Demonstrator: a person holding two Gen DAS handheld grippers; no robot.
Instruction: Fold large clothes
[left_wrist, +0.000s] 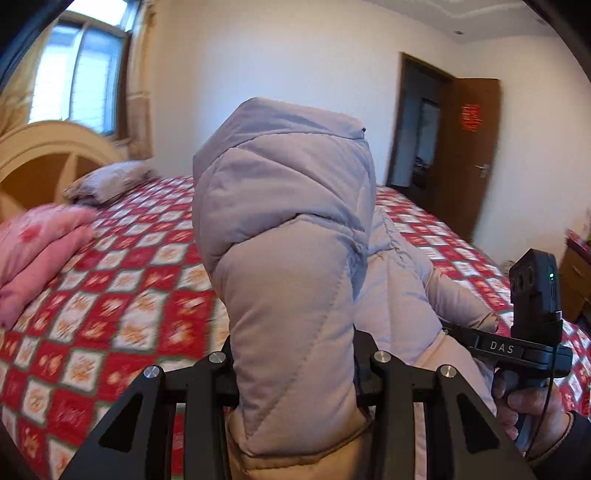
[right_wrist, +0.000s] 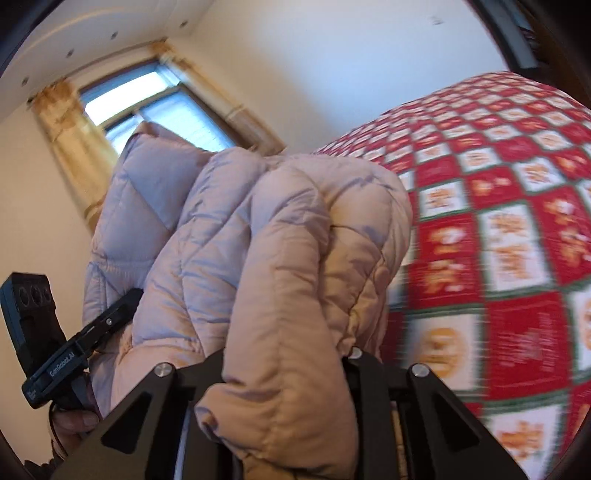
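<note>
A pale lilac-pink quilted puffer jacket (left_wrist: 295, 258) is held up above the bed. My left gripper (left_wrist: 295, 391) is shut on a thick fold of it; the padding hides the fingertips. My right gripper (right_wrist: 288, 376) is shut on another bunched part of the jacket (right_wrist: 280, 258), fingertips also hidden. The right gripper shows in the left wrist view (left_wrist: 517, 347) at the right, beside the jacket. The left gripper shows in the right wrist view (right_wrist: 74, 350) at the lower left, against the jacket.
The bed has a red and white checked cover (left_wrist: 122, 295) (right_wrist: 498, 240). A folded pink quilt (left_wrist: 33, 251) and a grey pillow (left_wrist: 110, 181) lie near the wooden headboard (left_wrist: 48, 155). A window (left_wrist: 77, 77), an open brown door (left_wrist: 469, 155) and a bedside cabinet (left_wrist: 576, 277) stand around.
</note>
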